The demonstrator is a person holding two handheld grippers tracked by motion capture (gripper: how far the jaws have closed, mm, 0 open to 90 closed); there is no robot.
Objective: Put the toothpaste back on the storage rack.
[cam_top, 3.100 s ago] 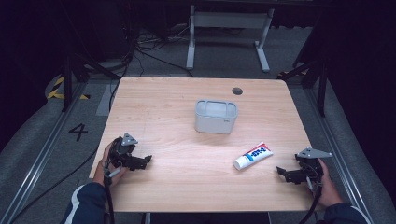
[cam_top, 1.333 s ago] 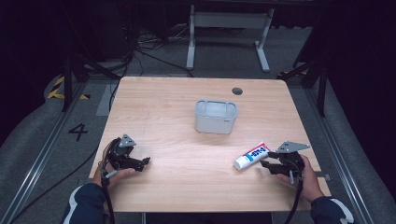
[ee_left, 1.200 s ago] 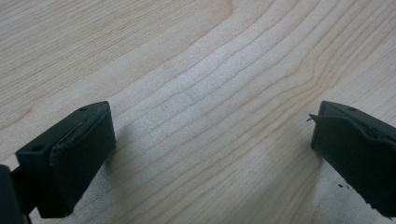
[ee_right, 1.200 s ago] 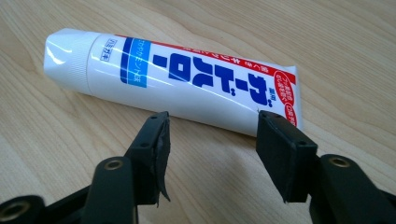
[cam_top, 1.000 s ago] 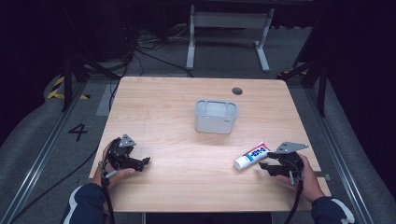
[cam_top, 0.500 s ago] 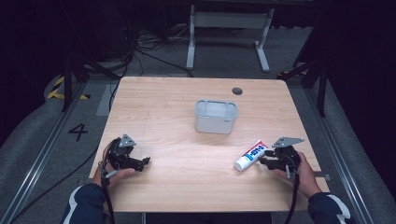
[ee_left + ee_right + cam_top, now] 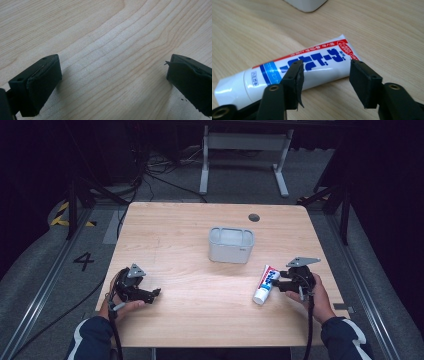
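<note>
A white toothpaste tube (image 7: 265, 284) with red and blue print lies flat on the wooden table (image 7: 190, 320) at the right, cap towards the person. My right gripper (image 7: 276, 285) is right beside it, pointing left. In the right gripper view its jaws have just been opening. The right gripper (image 7: 325, 67) is open, low over the wood. The tube (image 7: 317, 62) lies just past the tips and spans the gap between them, untouched by either pad. My left gripper (image 7: 156, 293) rests at the front left. Its jaws stand wide apart over bare wood, so the left gripper (image 7: 113, 82) is open.
A grey rectangular bin (image 7: 230, 254) stands in the middle of the table, behind and to the left of the tube; its corner (image 7: 305, 5) appears in the right gripper view. A dark round hole (image 7: 254, 217) sits near the far edge. Dark floor and cables surround the table.
The right gripper has moved left from the table's right edge up to the tube. The tube has turned to lie more lengthwise towards the person. The left gripper has stayed put.
</note>
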